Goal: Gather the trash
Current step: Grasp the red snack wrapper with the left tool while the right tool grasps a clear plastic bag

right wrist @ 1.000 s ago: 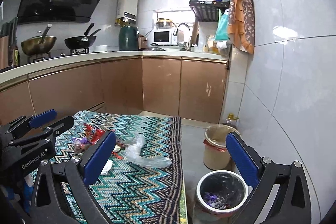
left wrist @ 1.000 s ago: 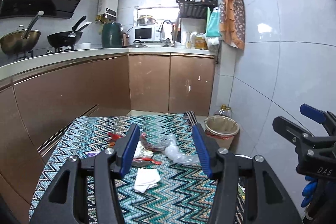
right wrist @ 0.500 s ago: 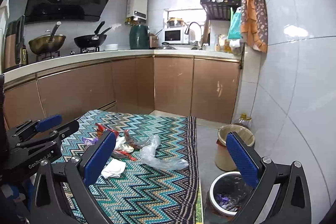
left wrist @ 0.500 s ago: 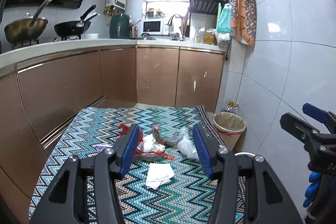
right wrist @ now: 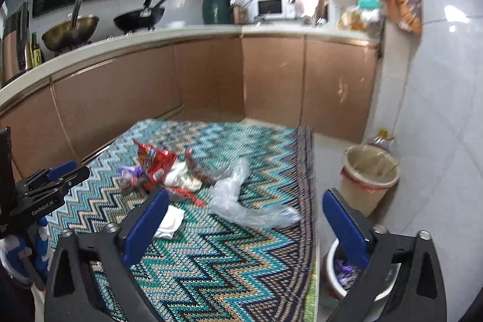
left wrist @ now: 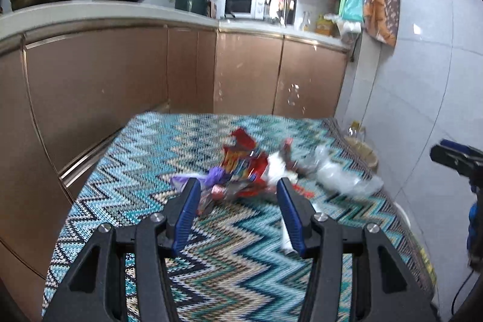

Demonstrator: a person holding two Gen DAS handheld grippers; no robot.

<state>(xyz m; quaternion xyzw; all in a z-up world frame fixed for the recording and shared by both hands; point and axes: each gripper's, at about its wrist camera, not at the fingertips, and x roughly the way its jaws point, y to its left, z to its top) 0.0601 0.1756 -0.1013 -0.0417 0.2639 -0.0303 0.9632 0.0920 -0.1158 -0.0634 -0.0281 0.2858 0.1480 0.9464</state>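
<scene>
A pile of trash lies on the zigzag cloth: red snack wrappers [left wrist: 241, 162] [right wrist: 155, 160], a purple wrapper [left wrist: 214, 174] [right wrist: 131, 172], a clear plastic bag [left wrist: 341, 174] [right wrist: 241, 201] and a white tissue [right wrist: 170, 221]. My left gripper [left wrist: 238, 207] is open and empty, just short of the pile. My right gripper [right wrist: 241, 222] is open and empty, above the cloth's right side. A small bin with trash [right wrist: 341, 273] stands on the floor below the right gripper.
The zigzag-covered table [right wrist: 235, 276] fills the foreground. A beige waste bin [right wrist: 369, 177] [left wrist: 363, 153] stands on the floor by the tiled wall. Brown kitchen cabinets [left wrist: 247, 74] and a counter with pans run behind.
Both grippers have moved forward and lower toward the trash pile, which now looks larger. Both stay open and empty.
</scene>
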